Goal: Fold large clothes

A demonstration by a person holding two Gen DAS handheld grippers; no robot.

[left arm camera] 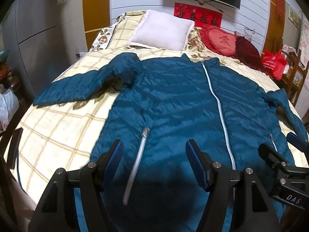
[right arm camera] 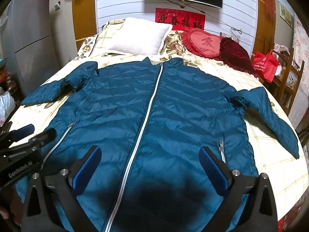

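Both tongs hover over the hem end of the teal jacket [right arm camera: 173,106], spread front-up and zipped on the bed [left arm camera: 58,131]. The left tongs [left arm camera: 154,150] stand wide and hold nothing, with the left pocket zip [left arm camera: 136,164] lying between their fingers. The right tongs [right arm camera: 150,158] are equally wide and empty, the white centre zip [right arm camera: 143,127] running up just inside their left finger and the right pocket zip [right arm camera: 222,150] just outside their right one.

The step in hand looks like the first fold, not yet begun. To do it well, each pair should probably pinch a full bite of the slippery quilted shell at hem or side seam, both layers, and lift together so the panel turns over flat.

Out beyond, the left sleeve [left arm camera: 77,85] and right sleeve [right arm camera: 270,116] splay outward, the right cuff near the bed's edge. Bare bedspread lies on both sides for folding inward. Farthest ahead, the white pillow [right arm camera: 143,38] and red heart cushion [right arm camera: 204,42] sit beyond the collar
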